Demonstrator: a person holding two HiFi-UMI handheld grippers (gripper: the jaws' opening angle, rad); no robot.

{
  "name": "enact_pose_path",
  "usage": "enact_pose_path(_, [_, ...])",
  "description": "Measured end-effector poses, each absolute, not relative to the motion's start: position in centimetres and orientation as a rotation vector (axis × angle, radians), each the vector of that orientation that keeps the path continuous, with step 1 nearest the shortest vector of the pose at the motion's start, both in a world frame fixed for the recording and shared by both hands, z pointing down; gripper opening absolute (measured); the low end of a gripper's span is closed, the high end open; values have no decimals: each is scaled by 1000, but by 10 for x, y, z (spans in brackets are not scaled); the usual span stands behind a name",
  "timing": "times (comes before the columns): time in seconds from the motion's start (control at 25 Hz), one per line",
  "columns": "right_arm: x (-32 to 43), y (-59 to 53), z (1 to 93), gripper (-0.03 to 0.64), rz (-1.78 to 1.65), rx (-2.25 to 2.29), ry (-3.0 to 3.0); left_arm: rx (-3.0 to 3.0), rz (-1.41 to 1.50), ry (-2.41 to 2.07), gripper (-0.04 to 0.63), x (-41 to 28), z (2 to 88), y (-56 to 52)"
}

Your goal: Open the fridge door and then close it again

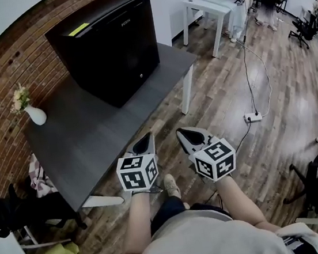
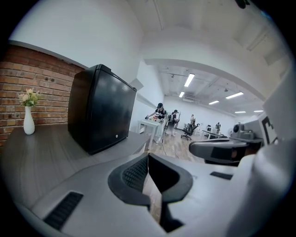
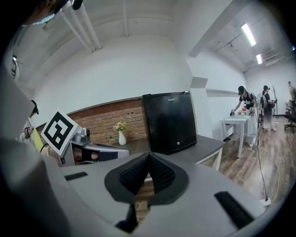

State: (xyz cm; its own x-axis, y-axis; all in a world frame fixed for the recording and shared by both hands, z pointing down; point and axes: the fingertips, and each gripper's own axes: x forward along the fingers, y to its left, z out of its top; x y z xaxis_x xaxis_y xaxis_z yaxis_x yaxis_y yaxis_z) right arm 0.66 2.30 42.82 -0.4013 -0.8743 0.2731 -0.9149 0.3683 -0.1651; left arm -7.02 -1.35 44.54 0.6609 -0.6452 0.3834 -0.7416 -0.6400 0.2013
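Presently: fridge point(image 1: 107, 43) stood shut at far end of desk point(image 1: 91, 141), door facing near side. Left tongs point(image 1: 145, 143) and right tongs point(image 1: 191, 139), both clenched on nothing, pointed at it from well apart, likely readied to reach the door.

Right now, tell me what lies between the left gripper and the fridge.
Head view: only bare grey tabletop separates left gripper and fridge; the vase stands aside.

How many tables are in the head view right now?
2: the dark grey table holding the mini fridge, and a white table beyond it at top right. Others may be out of sight.
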Motion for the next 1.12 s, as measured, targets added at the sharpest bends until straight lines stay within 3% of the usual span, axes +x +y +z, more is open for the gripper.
enact_pose_path(0.64, [3, -171, 406, -2, 378, 1555, -2525, 2528, 377, -1194, 6, -77, 427, -194])
enact_pose_path(1.12, [-13, -247, 414, -2, 385, 1491, -2537, 2473, 356, -1254, 6, -98, 436, -268])
